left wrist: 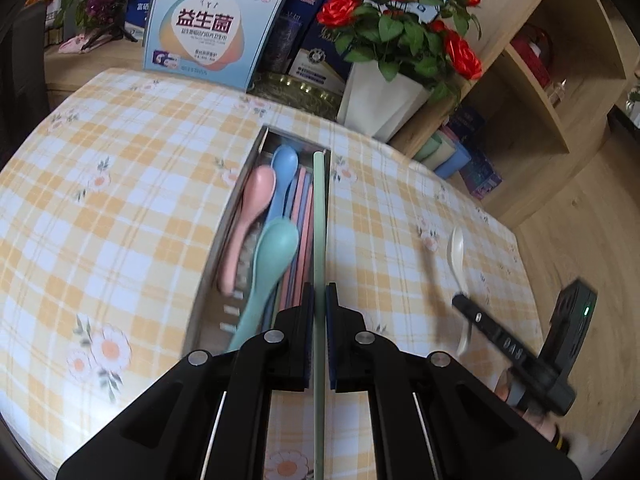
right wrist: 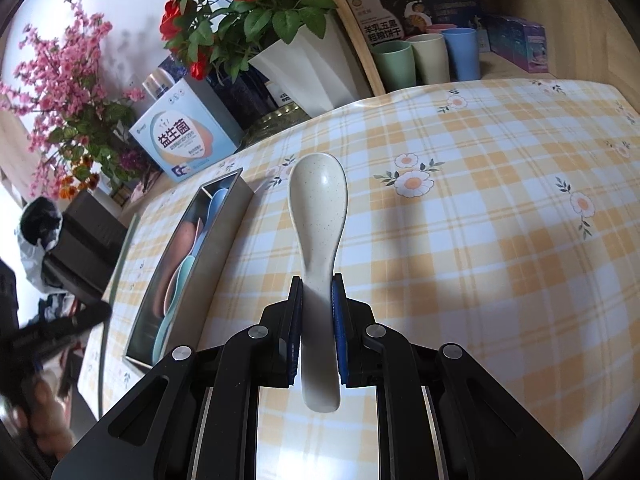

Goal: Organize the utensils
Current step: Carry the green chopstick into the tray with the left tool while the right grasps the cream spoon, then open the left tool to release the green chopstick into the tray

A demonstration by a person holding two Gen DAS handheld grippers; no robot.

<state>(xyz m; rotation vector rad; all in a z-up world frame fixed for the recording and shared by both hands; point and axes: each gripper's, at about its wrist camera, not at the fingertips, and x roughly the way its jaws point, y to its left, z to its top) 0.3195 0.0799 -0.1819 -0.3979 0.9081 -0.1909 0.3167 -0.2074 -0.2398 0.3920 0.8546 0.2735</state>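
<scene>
Left gripper (left wrist: 319, 300) pinching a green chopstick (left wrist: 319, 216), held over the right edge of the metal tray (left wrist: 236, 216). Tray on checked surface (left wrist: 120, 184), holding pink spoon (left wrist: 250, 216), blue spoon (left wrist: 282, 176), mint spoon (left wrist: 268, 264) and more chopsticks. Right gripper (right wrist: 317, 292) clamped on the handle of a white speckled spoon (right wrist: 318, 208), above the surface, right of the tray.

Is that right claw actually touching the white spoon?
Touching. In the right wrist view, the right gripper has both blue pads pressed against the handle of the white spoon, with no gap either side.
</scene>
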